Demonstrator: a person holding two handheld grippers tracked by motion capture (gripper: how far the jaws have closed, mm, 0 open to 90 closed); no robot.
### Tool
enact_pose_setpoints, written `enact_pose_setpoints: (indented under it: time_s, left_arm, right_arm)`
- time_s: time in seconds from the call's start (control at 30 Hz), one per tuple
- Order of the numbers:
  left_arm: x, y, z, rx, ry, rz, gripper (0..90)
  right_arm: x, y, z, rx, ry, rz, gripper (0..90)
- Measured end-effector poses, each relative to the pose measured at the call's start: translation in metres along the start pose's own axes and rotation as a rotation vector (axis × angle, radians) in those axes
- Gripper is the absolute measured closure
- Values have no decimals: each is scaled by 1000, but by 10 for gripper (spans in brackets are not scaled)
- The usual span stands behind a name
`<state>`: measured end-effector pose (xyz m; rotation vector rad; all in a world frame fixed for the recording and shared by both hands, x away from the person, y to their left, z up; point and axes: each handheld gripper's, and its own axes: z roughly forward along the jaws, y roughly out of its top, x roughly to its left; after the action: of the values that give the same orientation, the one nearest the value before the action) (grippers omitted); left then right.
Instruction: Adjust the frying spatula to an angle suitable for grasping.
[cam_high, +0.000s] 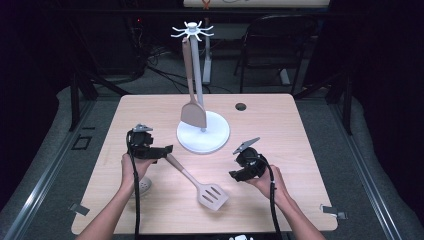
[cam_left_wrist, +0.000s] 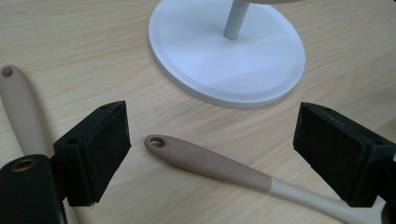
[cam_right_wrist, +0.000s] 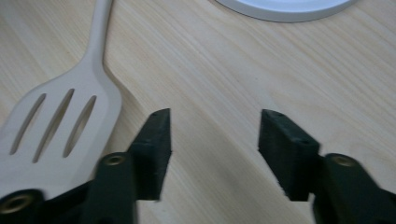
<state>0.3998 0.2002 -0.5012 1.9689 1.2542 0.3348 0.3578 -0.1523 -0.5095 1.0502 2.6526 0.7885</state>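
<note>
We see the slotted spatula (cam_right_wrist: 56, 135) cut off at the right gripper view's left edge; its handle end (cam_high: 167, 157) sits hidden under the left gripper (cam_high: 162, 150).

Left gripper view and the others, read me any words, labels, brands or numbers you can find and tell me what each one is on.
No text can be read in any view.
Taupe handle of the beige slotted spatula: a faint embossed mark near the hanging hole, too faint and blurred to read.
White round stand base, light wooden table, solid beige spatula hanging on the stand: no lettering visible.
</note>
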Motion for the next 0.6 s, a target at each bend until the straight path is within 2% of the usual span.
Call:
enact_pose_setpoints:
  time_s: [0.13,0.23,0.43,0.53,0.6]
  left_arm:
    - [-3,-3,0,10,2,-1,98]
    - [-5,-5,1,26,3,8,98]
    - [-6,-9,6,57,12,-1,100]
    - [-9,-10,8,76,15,-5,103]
    - [-11,-11,9,82,23,0,109]
  right_arm:
    - [6,-2,-3,-11,53,-17,779]
    - [17,2,-8,-26,84,-51,857]
    - [42,10,-7,-9,150,-113,900]
    - [54,12,-2,25,177,-156,900]
    - [61,13,2,45,197,-168,900]
